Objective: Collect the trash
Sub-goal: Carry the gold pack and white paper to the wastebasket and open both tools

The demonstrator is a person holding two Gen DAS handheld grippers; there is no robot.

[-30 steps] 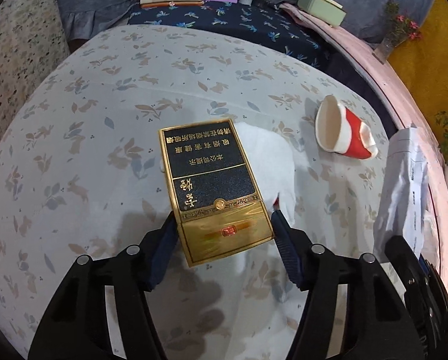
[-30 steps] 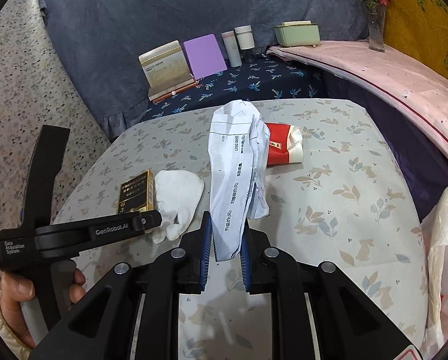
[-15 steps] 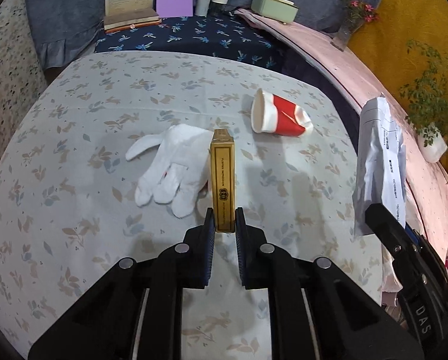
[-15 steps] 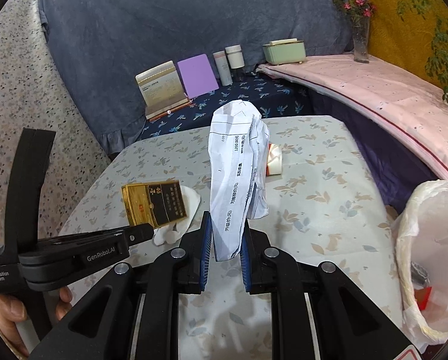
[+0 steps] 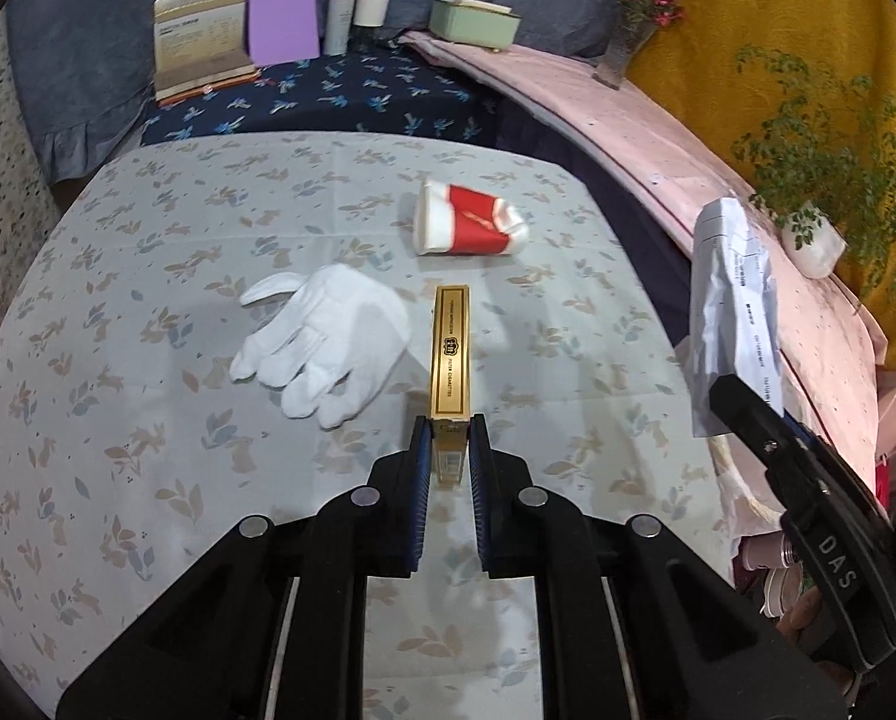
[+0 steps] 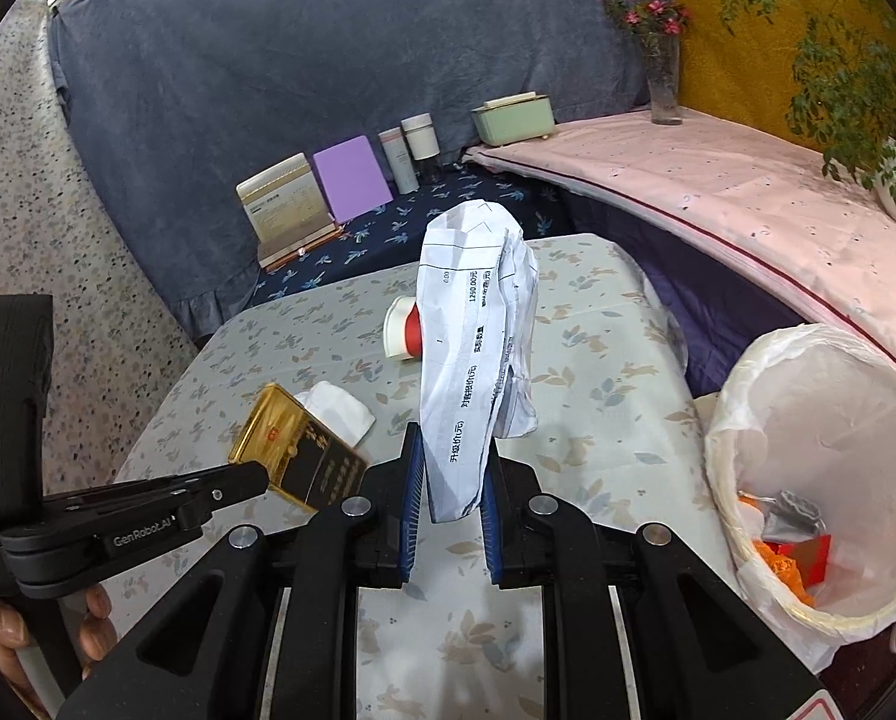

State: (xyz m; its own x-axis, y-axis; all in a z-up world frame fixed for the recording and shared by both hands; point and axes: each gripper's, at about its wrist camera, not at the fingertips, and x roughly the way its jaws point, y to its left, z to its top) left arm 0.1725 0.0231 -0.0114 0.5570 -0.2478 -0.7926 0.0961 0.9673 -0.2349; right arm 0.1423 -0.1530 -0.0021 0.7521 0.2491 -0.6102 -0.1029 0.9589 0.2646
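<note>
**Both grippers loaded with trash above the leaf-print table**

The left gripper pinches a gold cigarette pack by its near end, jaws pressed against its two broad faces, so the narrow gold edge faces the camera. That edge carries a small crest and the words "FILTER CIGARETTES"; a shorter line above is too small to read. From the right wrist view the same pack shows a gold and black face with a red mark and rows of Chinese characters, held clear of the table.

The right gripper is clamped on a crumpled white paper, which stands upright between the blue pads. Its print includes "0.00", "1290.00元" and columns of Chinese text. In the left view this paper rises at the right edge, above a black gripper body marked "DAS". The left tool's arm in the right view reads "GenRobot.AI".

On the table lie a white glove, left of the pack, and farther off a crushed red-and-white paper cup on its side. To the right of the table stands a bin lined with a white bag, holding red, orange and grey scraps.

On the far navy cloth lean a printed card stand and a purple board.
</note>
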